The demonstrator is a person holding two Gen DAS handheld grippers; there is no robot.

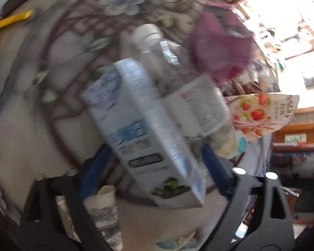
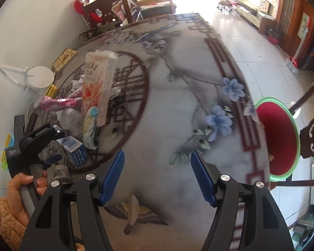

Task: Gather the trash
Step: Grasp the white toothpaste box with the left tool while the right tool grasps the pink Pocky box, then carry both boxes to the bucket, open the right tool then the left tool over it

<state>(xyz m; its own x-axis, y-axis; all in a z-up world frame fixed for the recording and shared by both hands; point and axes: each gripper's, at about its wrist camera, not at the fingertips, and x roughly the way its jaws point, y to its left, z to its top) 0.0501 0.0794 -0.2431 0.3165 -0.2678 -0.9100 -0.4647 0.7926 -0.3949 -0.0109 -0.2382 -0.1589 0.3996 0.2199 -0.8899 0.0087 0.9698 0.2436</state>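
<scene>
A blue-and-white drink carton point(image 1: 148, 138) lies slanted between the blue pads of my left gripper point(image 1: 156, 149). The pads stand close on either side, but blur hides whether they press on it. Behind the carton lie a clear bottle point(image 1: 157, 54) with a white cap, a pink wrapper point(image 1: 219, 48), a strawberry Pocky box point(image 1: 259, 115) and a crumpled wrapper point(image 1: 230, 144). A paper cup point(image 1: 104, 215) lies near the left finger. My right gripper point(image 2: 157, 175) stands open over bare tablecloth, right of the trash pile, carton point(image 2: 74, 149) and left gripper point(image 2: 50, 156).
A red bin with a green rim point(image 2: 276, 142) stands below the table's right edge point(image 2: 259, 146). A white stand point(image 2: 39, 77) and yellow items point(image 2: 51, 90) sit near the wall. A wooden chair point(image 2: 106, 10) is at the far end. A hand point(image 2: 21, 190) holds the left gripper.
</scene>
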